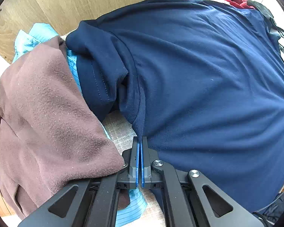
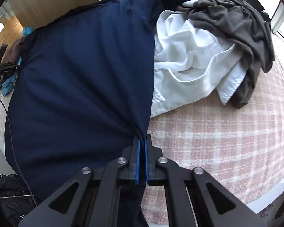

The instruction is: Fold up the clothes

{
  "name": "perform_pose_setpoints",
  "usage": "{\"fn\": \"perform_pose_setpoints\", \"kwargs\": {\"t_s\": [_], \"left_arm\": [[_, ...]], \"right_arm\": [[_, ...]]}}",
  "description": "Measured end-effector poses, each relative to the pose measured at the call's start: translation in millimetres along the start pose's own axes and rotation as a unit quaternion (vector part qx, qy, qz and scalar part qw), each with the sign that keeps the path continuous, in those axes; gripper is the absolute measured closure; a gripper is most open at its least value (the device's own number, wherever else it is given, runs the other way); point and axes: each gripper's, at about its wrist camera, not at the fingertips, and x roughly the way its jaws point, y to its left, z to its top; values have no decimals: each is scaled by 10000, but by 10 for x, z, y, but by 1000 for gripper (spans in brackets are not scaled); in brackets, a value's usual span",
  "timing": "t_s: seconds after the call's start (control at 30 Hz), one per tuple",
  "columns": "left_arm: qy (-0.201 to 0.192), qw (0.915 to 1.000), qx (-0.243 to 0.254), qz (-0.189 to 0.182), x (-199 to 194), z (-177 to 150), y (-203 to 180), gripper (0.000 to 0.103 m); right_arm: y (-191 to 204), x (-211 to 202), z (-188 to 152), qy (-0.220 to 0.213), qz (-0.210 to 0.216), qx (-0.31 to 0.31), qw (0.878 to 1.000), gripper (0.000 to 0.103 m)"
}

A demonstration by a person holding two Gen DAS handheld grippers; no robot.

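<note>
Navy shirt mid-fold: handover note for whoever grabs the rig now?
Left gripper: shut on the navy shirt at its shoulder seam.
Right gripper: shut on the shirt's edge.
Shirt is spread over the plaid cover, between a brown fleece and a white shirt.
Done: shirt pinched at both points. Left: no fold visible yet; then the heap.

The right gripper (image 2: 142,141) pinches the edge of the dark navy cotton T-shirt (image 2: 81,87) between its blue-padded fingers (image 2: 136,160). Right of the shirt lie a crumpled white garment (image 2: 187,64) and a dark grey garment (image 2: 242,28), on the pink-and-white checked cloth (image 2: 223,136).
</note>
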Motion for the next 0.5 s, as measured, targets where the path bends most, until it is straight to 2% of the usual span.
{"fn": "perform_pose_setpoints", "kwargs": {"t_s": [0.1,0.17,0.27,0.37,0.4,0.43,0.5], "left_arm": [[137,9994,264,190,-2,-9,-151,99],[142,9994,278,171,-85,-20,-194,97],[-23,10000,86,-40,-339,-103,-171,95],[-292,9991,-59,-287,-702,-322,-151,83],[-341,9987,-54,-381,-764,-301,-74,82],[-372,9982,-44,-468,-799,-221,47,82],[-431,9975,-11,-569,-839,-109,347,82]], "right_arm": [[117,54,57,97,-169,-199,9996,97],[92,-1,110,282,-222,-106,9993,92],[72,-279,178,156,-391,-146,9990,88],[206,-526,341,-210,-639,-323,9972,88],[264,-599,406,-341,-697,-389,9962,88],[336,-652,481,-454,-695,-472,9954,87],[610,-590,704,-525,-249,-778,9953,83]]}}
